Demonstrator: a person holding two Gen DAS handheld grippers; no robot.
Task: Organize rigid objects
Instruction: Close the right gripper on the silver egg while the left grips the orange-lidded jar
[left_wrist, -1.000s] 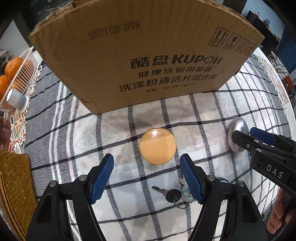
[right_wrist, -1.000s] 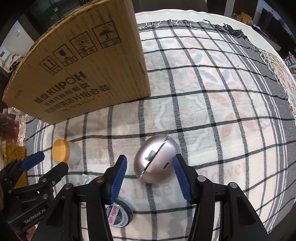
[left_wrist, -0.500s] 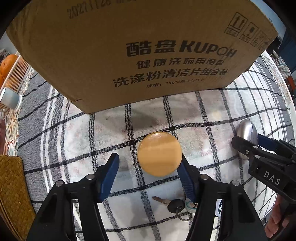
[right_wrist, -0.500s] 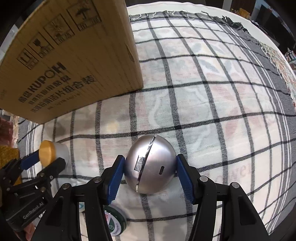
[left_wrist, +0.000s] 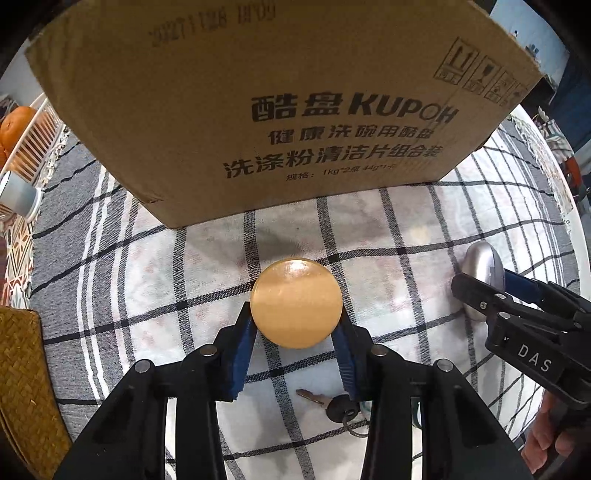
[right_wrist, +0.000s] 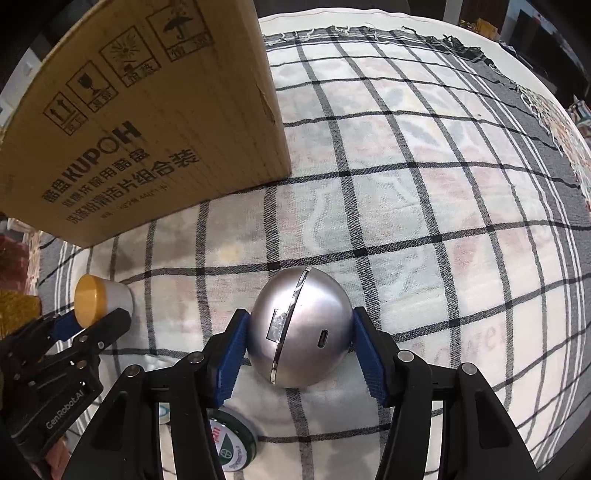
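Note:
A small white jar with a yellow lid (left_wrist: 295, 302) stands on the chequered tablecloth (left_wrist: 406, 229) in front of a cardboard box (left_wrist: 277, 92). My left gripper (left_wrist: 295, 318) points down over it, jaws closing, and both blue pads press on the lid's sides. In the right wrist view the same jar (right_wrist: 99, 301) sits between the left gripper's fingers (right_wrist: 85, 326). My right gripper (right_wrist: 300, 326) is shut on a silver egg-shaped ball (right_wrist: 306, 314), one pad on each flank. From the left wrist view that silver ball (left_wrist: 476, 258) and the right gripper (left_wrist: 491, 291) are at the right edge.
A key with a black head (left_wrist: 332, 400) lies just behind the left fingers. A round green tin (right_wrist: 231, 443) rests under the right gripper. A white basket of oranges (left_wrist: 22, 140) and a woven mat (left_wrist: 22, 387) are at the left. A person's hand (left_wrist: 546, 443) holds the right gripper.
The left jaws came in from wide apart onto the jar, which now fills more of the view. The right gripper moved forward so its pads flank the silver ball.

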